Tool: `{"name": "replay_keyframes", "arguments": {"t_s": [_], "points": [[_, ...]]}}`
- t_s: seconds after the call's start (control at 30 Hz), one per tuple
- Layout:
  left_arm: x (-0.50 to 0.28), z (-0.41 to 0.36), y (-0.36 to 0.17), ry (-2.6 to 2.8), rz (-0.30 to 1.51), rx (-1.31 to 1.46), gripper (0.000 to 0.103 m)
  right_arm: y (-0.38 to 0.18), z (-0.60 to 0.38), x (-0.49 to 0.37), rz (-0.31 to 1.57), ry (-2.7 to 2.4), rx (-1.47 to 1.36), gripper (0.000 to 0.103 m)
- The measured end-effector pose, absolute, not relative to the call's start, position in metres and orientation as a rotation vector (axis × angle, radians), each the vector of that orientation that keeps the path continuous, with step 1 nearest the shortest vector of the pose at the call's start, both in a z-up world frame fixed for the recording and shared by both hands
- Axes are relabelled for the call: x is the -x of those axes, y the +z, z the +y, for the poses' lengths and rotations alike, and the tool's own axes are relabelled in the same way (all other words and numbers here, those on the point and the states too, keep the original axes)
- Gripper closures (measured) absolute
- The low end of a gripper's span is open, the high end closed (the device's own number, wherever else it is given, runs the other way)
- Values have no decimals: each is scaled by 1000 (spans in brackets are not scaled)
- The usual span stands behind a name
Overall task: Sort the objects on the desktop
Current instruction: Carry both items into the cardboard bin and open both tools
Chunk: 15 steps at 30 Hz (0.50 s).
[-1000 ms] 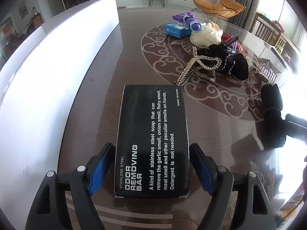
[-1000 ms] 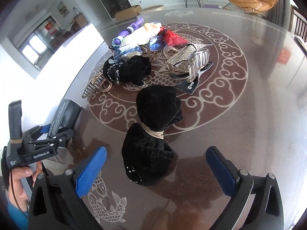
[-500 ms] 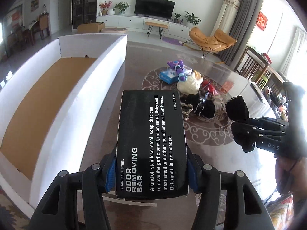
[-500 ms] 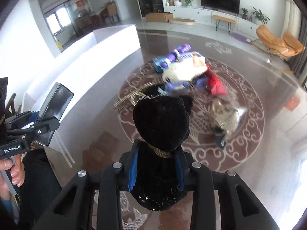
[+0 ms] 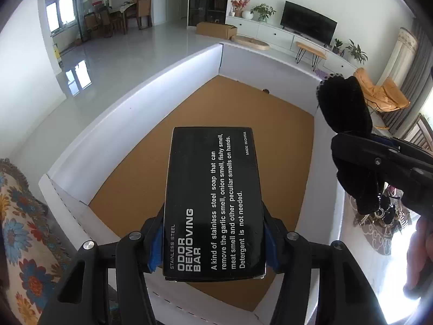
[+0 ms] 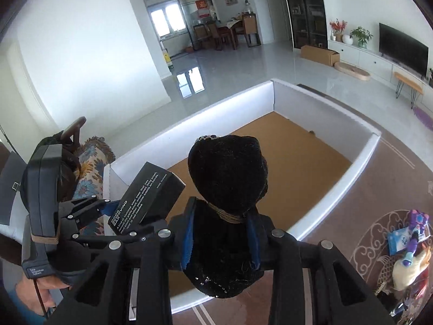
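Left gripper pinches the black box by its long sides, blue fingers tight, box pointing to twelve over the white bin. Right gripper squeezes the black bow at its tied waist. Only the right view catches the worktop and toy pile at four.

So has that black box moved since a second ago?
Yes. The black box, then lying on the table beside the white bin, is now lifted over the bin's brown floor.
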State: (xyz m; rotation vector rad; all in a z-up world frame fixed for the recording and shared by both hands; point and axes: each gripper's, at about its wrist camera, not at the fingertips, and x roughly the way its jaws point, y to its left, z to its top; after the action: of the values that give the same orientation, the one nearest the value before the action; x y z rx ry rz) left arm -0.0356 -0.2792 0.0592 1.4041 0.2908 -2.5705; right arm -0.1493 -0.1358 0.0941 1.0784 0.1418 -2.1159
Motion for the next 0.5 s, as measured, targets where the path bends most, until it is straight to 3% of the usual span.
{"name": "replay_keyframes", "arguments": {"t_s": [0.07, 0.17, 0.23, 0.37, 0.5], "points": [[39, -285, 46, -2526, 286, -1447, 45, 72, -157, 159, 160, -2078, -1173, 64], [39, -285, 37, -2476, 246, -1454, 44, 48, -168, 167, 156, -2064, -1251, 39], [38, -282, 38, -2466, 207, -1419, 35, 47, -163, 164, 140, -2092, -1233, 25], [27, -271, 56, -2533, 208, -1305, 33, 67, -130, 151, 102, -2151, -1115, 24], [10, -223, 81, -2721, 255, -1253, 33, 91, -67, 115, 120, -2275, -960, 10]]}}
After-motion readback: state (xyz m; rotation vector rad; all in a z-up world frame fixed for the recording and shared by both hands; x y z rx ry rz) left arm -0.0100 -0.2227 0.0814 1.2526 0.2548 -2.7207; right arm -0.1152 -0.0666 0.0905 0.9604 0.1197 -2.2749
